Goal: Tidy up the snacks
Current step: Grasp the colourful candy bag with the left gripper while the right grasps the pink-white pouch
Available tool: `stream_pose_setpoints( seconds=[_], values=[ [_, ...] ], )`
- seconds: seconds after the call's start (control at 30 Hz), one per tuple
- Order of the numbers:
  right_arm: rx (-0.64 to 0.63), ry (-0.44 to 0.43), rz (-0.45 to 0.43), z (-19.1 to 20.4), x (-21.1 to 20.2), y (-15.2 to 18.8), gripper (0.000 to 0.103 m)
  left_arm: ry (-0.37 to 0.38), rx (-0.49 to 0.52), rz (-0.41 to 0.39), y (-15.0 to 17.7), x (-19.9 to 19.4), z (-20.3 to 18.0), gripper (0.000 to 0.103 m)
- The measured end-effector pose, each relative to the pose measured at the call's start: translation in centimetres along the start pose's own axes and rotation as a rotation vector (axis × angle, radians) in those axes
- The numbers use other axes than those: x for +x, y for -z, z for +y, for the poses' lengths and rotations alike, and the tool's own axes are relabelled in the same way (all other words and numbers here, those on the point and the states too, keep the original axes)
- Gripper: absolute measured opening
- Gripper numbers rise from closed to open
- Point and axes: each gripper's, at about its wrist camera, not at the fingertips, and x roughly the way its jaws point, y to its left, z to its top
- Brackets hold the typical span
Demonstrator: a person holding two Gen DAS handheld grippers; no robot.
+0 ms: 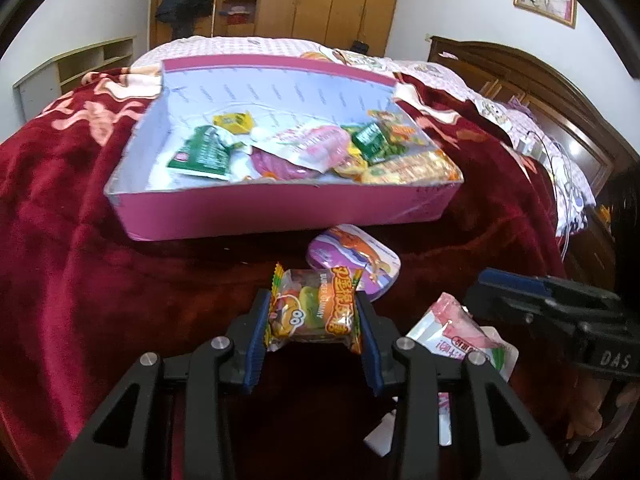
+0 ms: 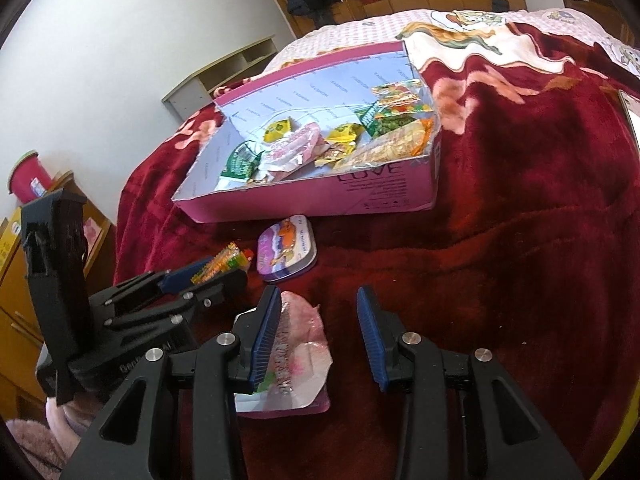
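A bed covered with a dark red blanket (image 1: 60,240) fills the scene. On the left, the left gripper (image 1: 314,312) is clamped on a small orange and yellow gummy packet (image 1: 316,310) — both blue pads press its crimped ends, and the packet sits just above the blanket. Just beyond it lies a purple oval tin (image 1: 360,258), flat on the blanket. Behind the tin stands a shallow pink cardboard box (image 1: 280,212) with its top cut away; inside lie green, yellow and pink snack wrappers, heaped toward its right side. To the right, the right gripper (image 2: 318,334) hovers low over the blanket with its jaws apart. A pink and white pouch (image 2: 298,354) lies on the blanket against the inner face of its left pad — the right pad stands clear of it, with bare blanket between them.
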Motion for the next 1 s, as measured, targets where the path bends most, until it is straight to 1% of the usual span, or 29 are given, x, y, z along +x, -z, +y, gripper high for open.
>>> stream_pose_setpoints(
  seconds=[0.13,0.2,0.23,0.3,0.4,0.5,0.57,0.63,0.77,0.83,0.97,1.0],
  values=[
    [-0.016,-0.016,0.015,0.6,0.0,0.4,0.052,-0.023,-0.011,-0.007,0.2,-0.8,0.7,0.042],
    [-0.007,-0.016,0.029,0.6,0.1,0.7,0.060,-0.032,-0.018,-0.007,0.4,-1.0,1.0,0.042],
    [0.003,-0.020,0.035,0.6,0.2,0.9,0.062,-0.035,-0.023,-0.006,0.5,-1.0,1.2,0.042],
    [0.014,-0.024,0.046,0.5,0.3,1.2,0.063,-0.039,-0.031,-0.002,0.7,-1.0,1.5,0.042],
    [0.005,-0.009,0.058,0.6,0.5,1.6,0.063,-0.044,-0.040,0.003,0.9,-1.0,1.9,0.042],
    [-0.002,-0.011,0.082,0.9,1.1,2.0,0.063,-0.043,-0.045,0.003,0.9,-1.0,2.0,0.042],
    [0.005,-0.046,0.105,1.1,1.7,2.2,0.063,-0.044,-0.045,0.004,1.0,-0.9,2.1,0.042],
    [0.006,-0.063,0.121,1.3,2.2,2.4,0.063,-0.045,-0.043,0.004,1.0,-0.9,2.1,0.042],
    [0.010,-0.076,0.130,1.3,2.7,2.6,0.063,-0.044,-0.045,0.006,1.1,-0.8,2.1,0.042],
    [0.020,-0.096,0.131,1.2,2.7,2.6,0.058,-0.045,-0.044,0.006,1.1,-0.8,2.1,0.042],
    [0.024,-0.105,0.117,1.1,2.5,2.7,0.055,-0.043,-0.044,0.005,1.1,-0.8,2.1,0.042],
    [0.025,-0.110,0.111,1.1,2.4,2.7,0.050,-0.042,-0.045,0.005,1.1,-0.8,2.1,0.042]
  ],
)
